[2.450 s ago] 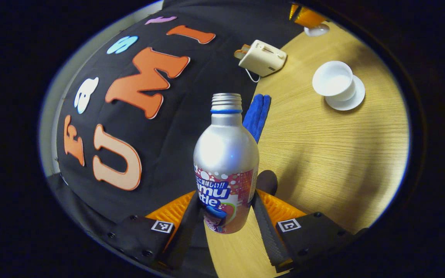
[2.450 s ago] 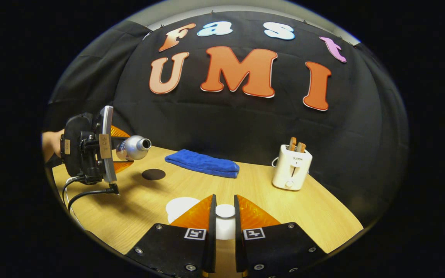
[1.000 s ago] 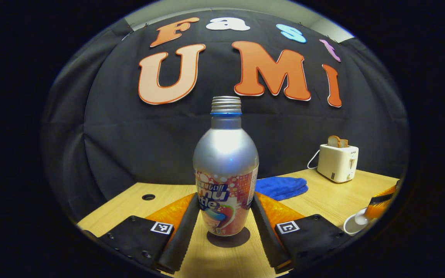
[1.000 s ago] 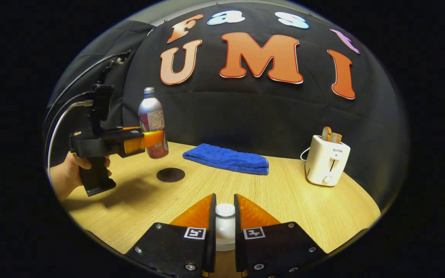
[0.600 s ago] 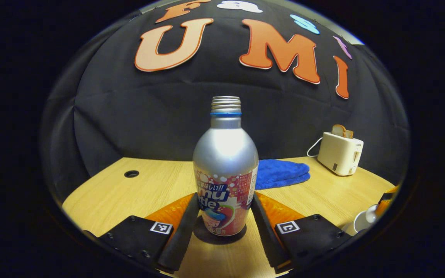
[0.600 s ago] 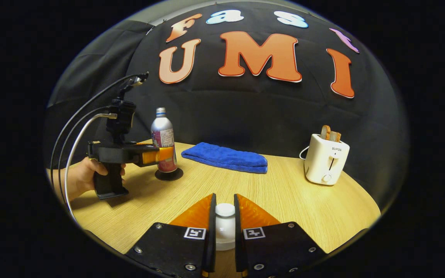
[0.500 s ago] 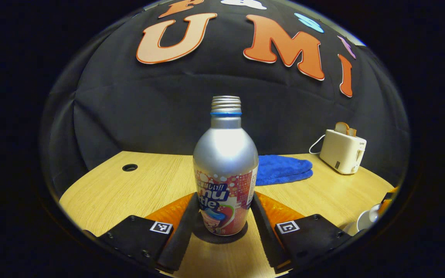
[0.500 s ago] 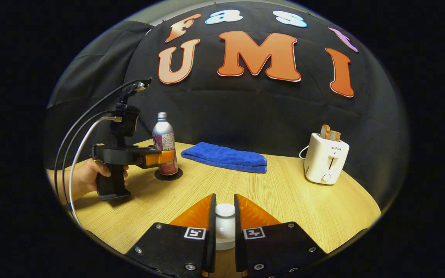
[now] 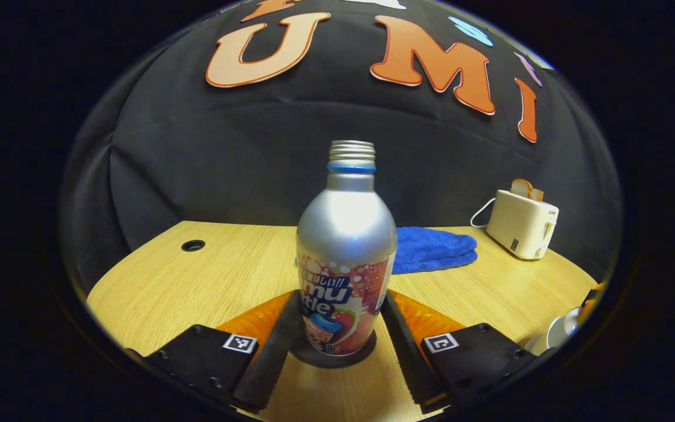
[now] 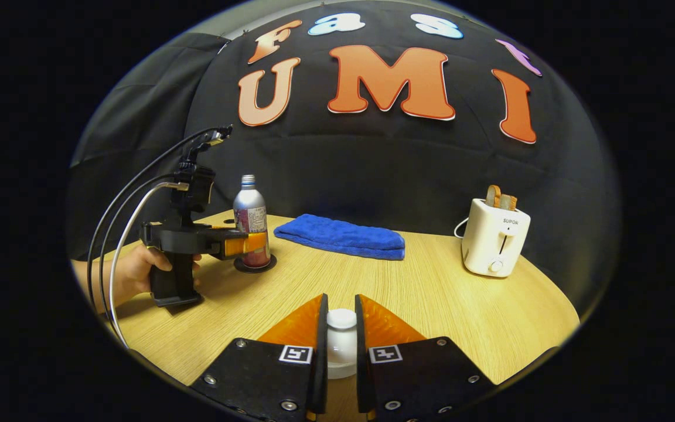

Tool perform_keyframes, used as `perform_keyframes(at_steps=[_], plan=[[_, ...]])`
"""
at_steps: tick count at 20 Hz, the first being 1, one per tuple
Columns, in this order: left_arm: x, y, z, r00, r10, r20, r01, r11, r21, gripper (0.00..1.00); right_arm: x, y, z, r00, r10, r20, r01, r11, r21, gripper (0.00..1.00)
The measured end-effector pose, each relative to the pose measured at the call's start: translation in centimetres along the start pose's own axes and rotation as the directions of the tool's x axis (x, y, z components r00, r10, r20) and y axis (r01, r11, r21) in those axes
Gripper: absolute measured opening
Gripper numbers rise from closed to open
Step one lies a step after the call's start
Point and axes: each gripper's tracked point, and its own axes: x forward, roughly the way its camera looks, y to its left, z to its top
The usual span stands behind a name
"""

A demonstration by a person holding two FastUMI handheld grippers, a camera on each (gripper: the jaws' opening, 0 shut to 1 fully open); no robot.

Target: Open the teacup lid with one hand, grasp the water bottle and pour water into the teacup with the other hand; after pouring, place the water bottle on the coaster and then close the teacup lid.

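The left gripper [image 9: 337, 328] has its fingers [image 9: 273, 346] close along both flanks of the water bottle [image 9: 344, 258]; whether they press or have begun to slacken I cannot tell, though the bottle has shifted slightly between them since half a second ago. A second ago it hung above the coaster [image 9: 333, 356]; now it stands upright on that dark disc, near the worktop's [image 9: 197, 281] back-left edge. So, as I judge it, the pour is done and the set-down made, leaving the release and the lid.

The right gripper [image 10: 340, 343] stays clamped on the knob of the teacup lid [image 10: 341, 346], fingers nearly together, low over the worktop's front edge. The teacup [image 9: 559, 334] shows at the far right of the left gripper view, close to the front-right edge.

Outward from the bottle, a blue cloth [image 10: 340, 235] lies along the back edge just beside it, and a toaster [image 10: 494, 237] stands toward the back-right. Withdrawal toward the front-left edge, where the hand [image 10: 132, 272] sits, looks open; the middle of the worktop is bare wood for carrying the lid across.
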Motion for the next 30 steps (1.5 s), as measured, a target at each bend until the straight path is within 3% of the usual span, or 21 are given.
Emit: perform_keyframes(at_steps=[2,3,8,9,13,14,15,19,23,27,30], plan=[[0.2,0.0,-0.5,1.000,-0.002,-0.022,0.002,1.000,0.004,0.89,-0.1,0.0,0.2,1.000,0.000,0.003,0.000,1.000,-0.002,0.20],[0.1,-0.1,-0.4,1.000,-0.005,-0.020,0.005,1.000,0.011,0.85,-0.1,0.0,0.1,1.000,-0.003,0.003,0.003,1.000,-0.002,0.20],[-0.5,-0.5,0.1,1.000,-0.011,-0.003,0.011,1.000,0.027,0.99,0.1,-0.1,0.0,1.000,-0.005,-0.003,0.005,1.000,-0.005,0.20],[-0.7,-0.6,0.5,1.000,-0.006,0.009,0.006,0.999,0.037,0.96,0.1,0.0,-0.1,1.000,-0.002,-0.006,0.002,1.000,-0.005,0.20],[-3.7,0.1,1.5,0.998,-0.003,0.057,-0.002,0.996,0.087,0.99,0.6,0.4,-0.4,1.000,0.003,-0.009,-0.003,1.000,-0.012,0.20],[-4.5,0.3,1.7,0.998,-0.003,0.068,-0.003,0.996,0.089,0.95,0.7,0.5,-0.5,1.000,0.005,-0.013,-0.005,1.000,-0.012,0.21],[-5.1,0.2,1.9,0.997,-0.008,0.080,0.001,0.996,0.089,0.99,0.9,0.7,-0.8,1.000,0.009,-0.016,-0.010,1.000,-0.012,0.20],[-7.7,0.0,2.9,0.992,-0.022,0.121,0.012,0.997,0.080,0.95,1.6,0.9,-1.9,0.999,0.004,-0.033,-0.005,1.000,-0.026,0.20],[-10.5,-0.6,4.2,0.984,-0.035,0.176,0.019,0.996,0.088,0.98,1.5,0.9,-1.9,1.000,0.003,-0.019,-0.003,1.000,-0.024,0.21],[-12.3,-1.2,6.2,0.974,-0.038,0.222,0.023,0.997,0.070,0.98,1.1,0.5,-1.6,1.000,-0.026,-0.010,0.026,0.998,-0.050,0.31],[-13.7,-1.1,7.5,0.965,-0.021,0.261,0.005,0.998,0.062,0.98,0.4,0.3,0.4,0.998,-0.038,0.053,0.040,0.998,-0.051,0.46]])
